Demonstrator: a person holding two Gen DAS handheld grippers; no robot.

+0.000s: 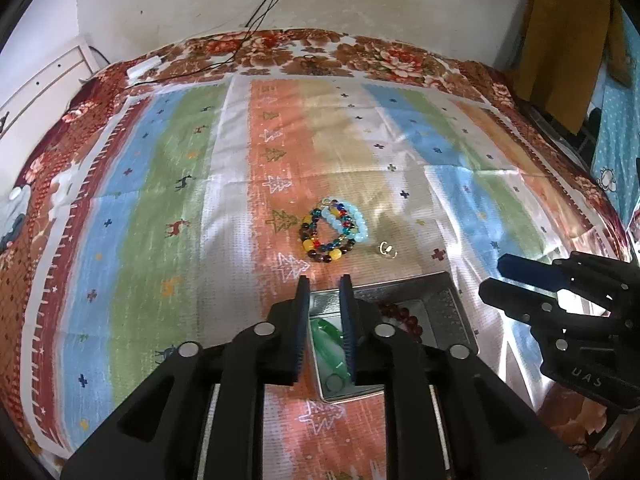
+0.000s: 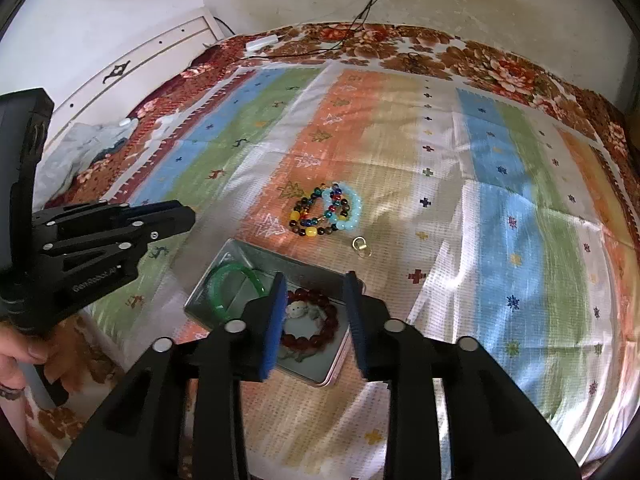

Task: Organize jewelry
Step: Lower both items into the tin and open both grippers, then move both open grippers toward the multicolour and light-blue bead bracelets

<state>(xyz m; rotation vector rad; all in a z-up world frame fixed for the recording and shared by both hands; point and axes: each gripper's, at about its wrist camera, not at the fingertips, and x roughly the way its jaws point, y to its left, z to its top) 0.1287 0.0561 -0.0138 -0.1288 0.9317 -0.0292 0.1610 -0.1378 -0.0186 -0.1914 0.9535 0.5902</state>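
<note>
A grey metal tin [image 2: 236, 258] lies on the striped cloth and holds a green bangle [image 2: 224, 280] and a dark red bead bracelet [image 2: 332, 320]. The tin's wall [image 1: 452, 300] also shows in the left wrist view. Beyond it lie a multicoloured bead bracelet [image 1: 320, 236] [image 2: 308, 216], a pale blue bead bracelet [image 1: 352, 220] [image 2: 348, 208] and a small gold ring [image 1: 387, 249] [image 2: 361, 246]. My left gripper [image 1: 325, 282] is open and empty over the tin's left part. My right gripper [image 2: 316, 280] is open and empty above the tin.
The striped cloth [image 2: 500, 200] covers a floral bedspread [image 2: 500, 68]. A white power strip [image 2: 262, 44] with black cables lies at the far edge. A white cabinet [image 2: 152, 60] stands at the left. A mustard garment [image 1: 568, 40] hangs at the right.
</note>
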